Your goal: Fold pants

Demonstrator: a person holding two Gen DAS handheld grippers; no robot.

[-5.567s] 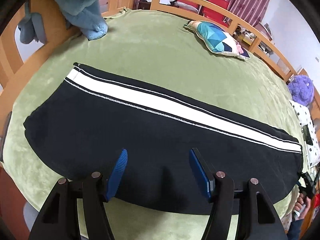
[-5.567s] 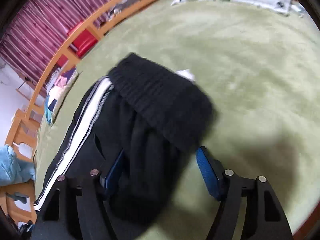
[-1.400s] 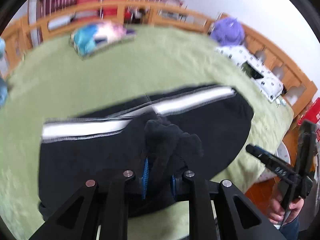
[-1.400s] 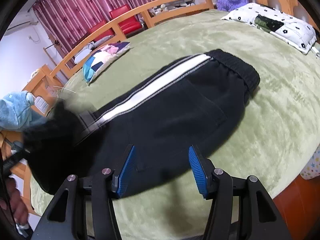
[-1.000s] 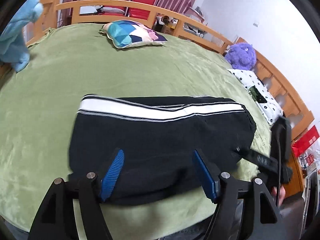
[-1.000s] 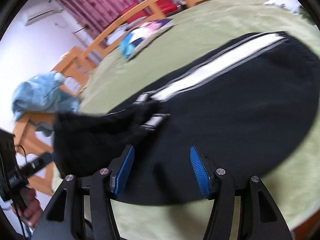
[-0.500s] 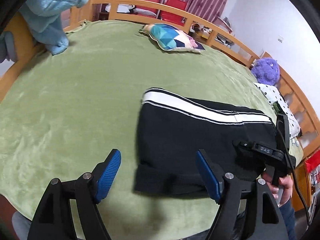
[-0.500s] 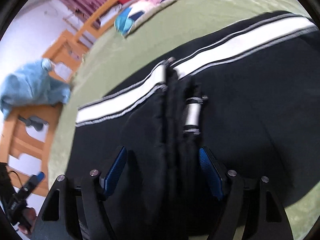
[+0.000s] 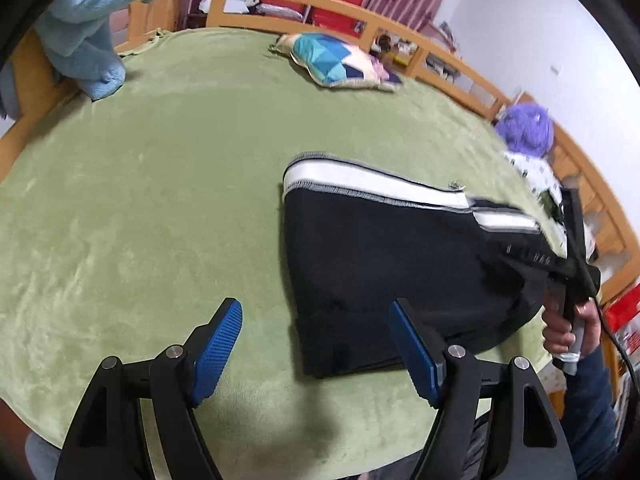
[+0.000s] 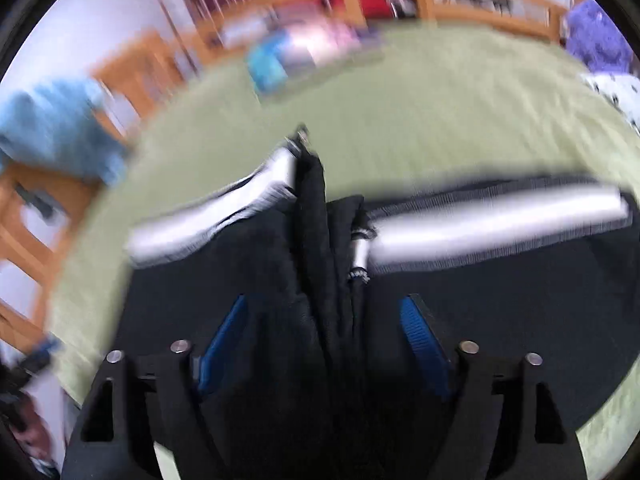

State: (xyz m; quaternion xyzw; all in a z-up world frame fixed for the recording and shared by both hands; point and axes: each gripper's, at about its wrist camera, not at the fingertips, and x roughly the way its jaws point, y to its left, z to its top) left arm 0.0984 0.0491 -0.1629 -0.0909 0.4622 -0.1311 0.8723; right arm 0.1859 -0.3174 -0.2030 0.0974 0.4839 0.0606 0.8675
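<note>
Pants of black knit fabric with a white side stripe lie folded on the green plush bedspread in the left wrist view, right of centre, their ribbed cuff edge near the camera. The left gripper hovers over the near edge of the bedspread with its blue pads spread wide and nothing between them; the pants' near left corner sits just inside the right pad. At the far right a hand grips the other tool's handle above the pants' right end. Far off rest a patchwork cushion, a blue plush toy and a purple plush toy. The right wrist view is smeared by motion. Its right gripper has just been opening, and a raised ridge of black cloth stands between the blue pads, which do not appear to press it. From here the lifted ridge could slump unevenly as it falls free, leaving the stripe misaligned and the fold crooked, since neither tool pins the layers.
</note>
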